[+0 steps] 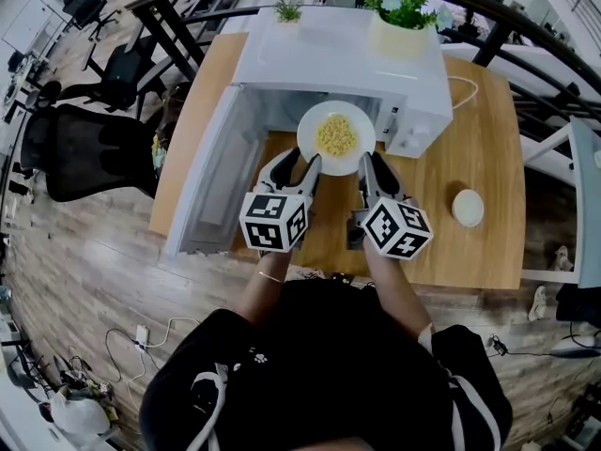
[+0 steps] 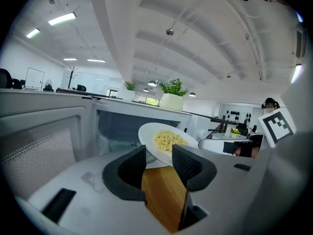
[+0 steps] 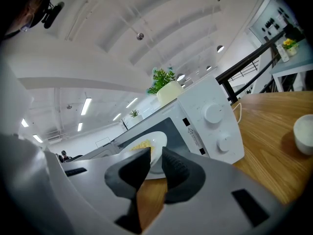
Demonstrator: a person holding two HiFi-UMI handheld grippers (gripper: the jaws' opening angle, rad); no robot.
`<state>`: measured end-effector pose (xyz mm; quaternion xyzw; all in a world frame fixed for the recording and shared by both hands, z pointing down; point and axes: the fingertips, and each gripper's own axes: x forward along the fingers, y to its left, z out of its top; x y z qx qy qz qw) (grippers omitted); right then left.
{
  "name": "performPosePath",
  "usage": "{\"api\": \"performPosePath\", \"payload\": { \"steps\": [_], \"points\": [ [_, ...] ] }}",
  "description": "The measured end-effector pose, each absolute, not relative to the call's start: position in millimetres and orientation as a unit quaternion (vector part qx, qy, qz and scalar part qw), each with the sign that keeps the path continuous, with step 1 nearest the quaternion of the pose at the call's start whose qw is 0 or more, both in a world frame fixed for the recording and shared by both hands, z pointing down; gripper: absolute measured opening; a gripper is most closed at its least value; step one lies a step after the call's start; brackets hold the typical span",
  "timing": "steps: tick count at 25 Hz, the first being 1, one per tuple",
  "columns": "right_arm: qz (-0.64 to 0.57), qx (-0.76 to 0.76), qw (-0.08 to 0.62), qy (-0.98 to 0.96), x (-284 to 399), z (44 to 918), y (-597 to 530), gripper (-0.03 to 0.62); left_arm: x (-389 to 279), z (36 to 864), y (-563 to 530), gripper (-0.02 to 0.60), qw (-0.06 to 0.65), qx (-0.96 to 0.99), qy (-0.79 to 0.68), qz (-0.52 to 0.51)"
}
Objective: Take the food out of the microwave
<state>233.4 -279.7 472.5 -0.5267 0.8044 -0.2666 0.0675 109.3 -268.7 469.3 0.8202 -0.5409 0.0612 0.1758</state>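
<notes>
- Up off the wooden table (image 1: 474,130) and held at the open mouth of the microwave (image 1: 338,64): the white plate (image 1: 336,137), pinched from both sides at once.
- Heaped in the middle of that plate, a mound of yellow food (image 1: 336,135).
- Clamped on the plate's near-left rim with the left gripper (image 1: 312,163). From the left gripper view (image 2: 160,155), jaws drawn in to a narrow gap with the rim wedged between the dark pads. Plate (image 2: 164,142) tilted there, food (image 2: 168,140) piled just past the pads.
- Same story on the near-right rim with the right gripper (image 1: 367,163). From the right gripper view (image 3: 155,161), jaws pulled close together and biting the plate's edge (image 3: 149,150).
- Hard to call from above whether the plate's far edge sits inside the cavity or just in front of it; looks about level with the opening.
- Swung wide open to the left, flat out over the table edge: the microwave door (image 1: 211,172).
- On the panel to the right of the opening, two round control knobs (image 3: 213,112), one above the other.
- Parked on top of the microwave, a potted plant (image 1: 404,17) in a pale pot.
- Off to the right on the table, well apart from the action, a small white dish (image 1: 468,207).
</notes>
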Motion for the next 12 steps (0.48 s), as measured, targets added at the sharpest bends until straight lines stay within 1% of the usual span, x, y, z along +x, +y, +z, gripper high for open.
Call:
{"api": "performPosePath", "payload": {
  "steps": [12],
  "points": [
    [-0.266, -0.526, 0.07, 0.805, 232.4, 469.0, -276.3, 0.057, 108.2, 465.3, -264.7, 0.163, 0.175, 0.82, -0.542, 0.059]
  ]
}}
